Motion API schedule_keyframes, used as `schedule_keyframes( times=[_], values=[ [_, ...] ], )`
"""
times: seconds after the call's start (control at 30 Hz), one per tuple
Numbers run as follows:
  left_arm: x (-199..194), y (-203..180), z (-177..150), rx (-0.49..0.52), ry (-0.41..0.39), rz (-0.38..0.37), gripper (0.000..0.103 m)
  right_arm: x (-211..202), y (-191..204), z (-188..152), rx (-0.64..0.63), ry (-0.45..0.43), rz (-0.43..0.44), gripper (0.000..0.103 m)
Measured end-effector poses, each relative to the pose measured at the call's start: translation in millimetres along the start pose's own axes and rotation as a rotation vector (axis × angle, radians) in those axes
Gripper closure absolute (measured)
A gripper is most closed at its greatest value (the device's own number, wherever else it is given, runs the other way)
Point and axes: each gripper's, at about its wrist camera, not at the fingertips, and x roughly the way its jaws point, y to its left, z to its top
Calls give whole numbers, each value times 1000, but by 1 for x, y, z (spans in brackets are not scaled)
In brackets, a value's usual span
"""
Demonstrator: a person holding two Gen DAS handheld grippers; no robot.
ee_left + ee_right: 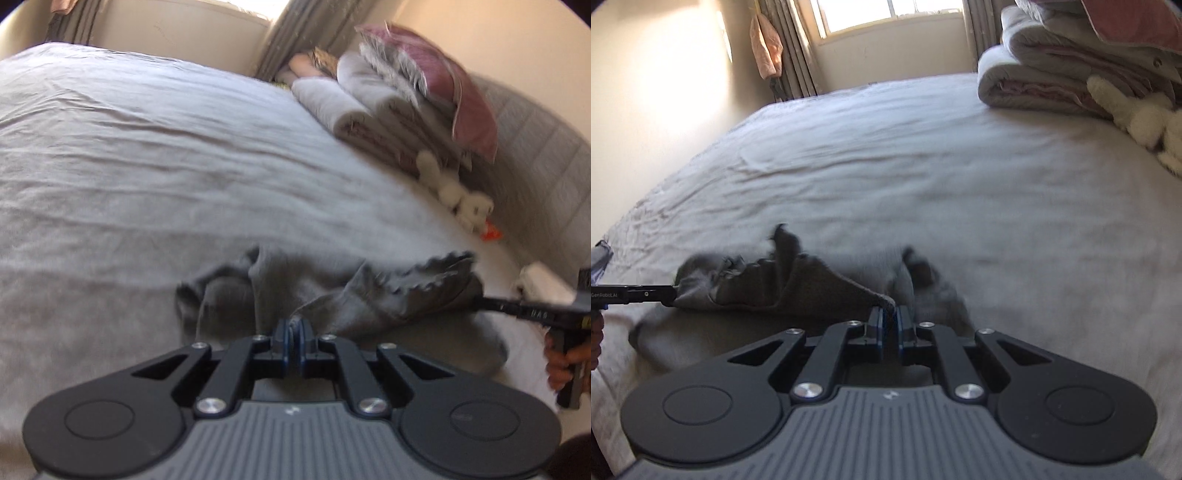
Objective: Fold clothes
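A dark grey garment with a ruffled edge hangs stretched between both grippers just above the pale bed sheet. My left gripper is shut on one pinched edge of it. My right gripper is shut on another corner of the grey garment. In the left wrist view the right gripper reaches in from the right edge, a hand below it. In the right wrist view the left gripper enters from the left and clamps the cloth's far end. Both views are blurred.
Folded grey and pink bedding and a pink pillow are stacked at the head of the bed, beside a white plush toy. The quilted headboard stands behind. A window and curtains lie beyond the bed.
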Motion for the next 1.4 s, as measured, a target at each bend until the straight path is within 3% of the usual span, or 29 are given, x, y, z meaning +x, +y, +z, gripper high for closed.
schedule_keyframes(
  times=[0.2, 0.27, 0.33, 0.37, 0.47, 0.53, 0.8, 0.87, 1.0, 1.23, 1.4],
  values=[
    [-2, 0, -9, 3, -18, 3, 96, 9, 5, -23, -63, 44, -31, 94],
    [-7, -3, -8, 12, -21, -9, 87, 5, 6, -21, -66, 43, -23, 87],
    [-12, -4, -6, 6, -33, -34, 63, 2, 4, -22, -54, 49, -9, 81],
    [-15, -4, -5, -3, -44, -46, 61, 0, 4, -22, -48, 51, -2, 74],
    [-20, -2, 1, -74, -51, -93, 60, -9, 2, -18, -13, 32, -2, 69],
    [-19, 3, 5, -175, -11, -117, 58, -11, -3, -14, 52, 42, 18, 67],
    [-6, 18, 1, -424, 132, -117, 58, 2, -26, -17, 387, 160, 240, 66],
    [-4, 22, -1, -466, 148, -113, 58, 5, -28, -18, 426, 168, 249, 66],
    [-2, 21, -3, -500, 171, -92, 58, 8, -25, -16, 448, 170, 236, 66],
    [-1, 12, -1, -469, 204, -52, 58, 11, -19, -15, 458, 163, 223, 65],
    [5, 10, -2, -479, 194, -53, 58, 13, -18, -17, 451, 154, 229, 65]
  ],
)
